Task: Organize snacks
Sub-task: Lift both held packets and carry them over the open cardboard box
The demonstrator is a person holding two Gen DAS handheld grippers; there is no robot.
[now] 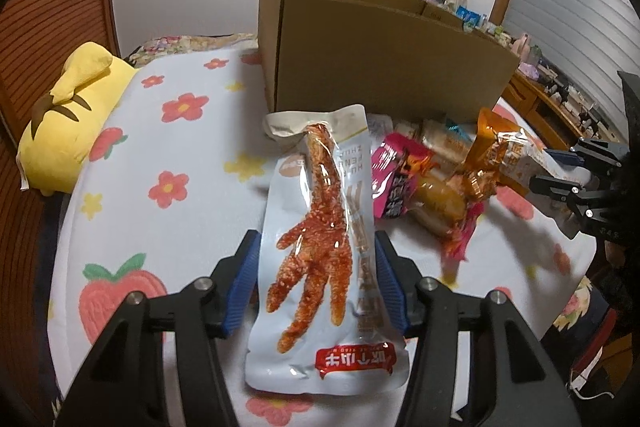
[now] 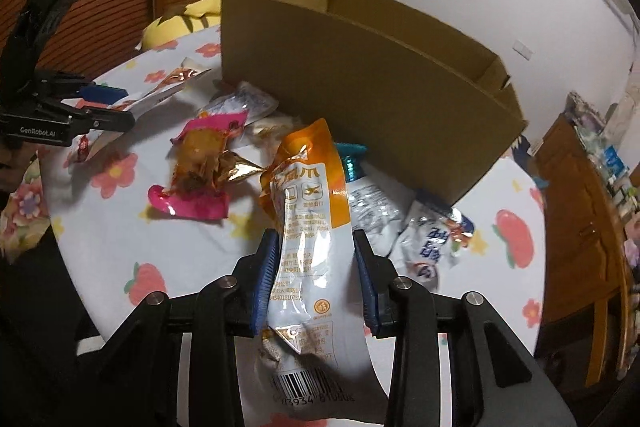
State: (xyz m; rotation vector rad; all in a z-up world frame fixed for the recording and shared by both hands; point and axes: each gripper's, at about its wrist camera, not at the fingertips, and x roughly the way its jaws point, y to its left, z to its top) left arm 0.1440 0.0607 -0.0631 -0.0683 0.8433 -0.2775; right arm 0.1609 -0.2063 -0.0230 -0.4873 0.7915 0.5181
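Note:
My left gripper (image 1: 316, 247) is shut on a white chicken-foot snack pack (image 1: 320, 227), held above the table. It also shows at the left of the right wrist view (image 2: 116, 109), gripping that pack (image 2: 160, 91). My right gripper (image 2: 314, 247) is shut on an orange-and-white snack pack (image 2: 312, 227), seen too in the left wrist view (image 1: 504, 151). An open cardboard box (image 1: 380, 67) (image 2: 360, 75) stands behind a pile of snacks, including a pink pack (image 1: 400, 183) (image 2: 200, 167).
A round table with a flower-print cloth (image 1: 172, 147) (image 2: 120, 235) holds everything. A yellow plush toy (image 1: 68, 119) lies at its far left. Blue-white packs (image 2: 432, 239) lie by the box. A wooden cabinet (image 2: 580, 211) stands to the right.

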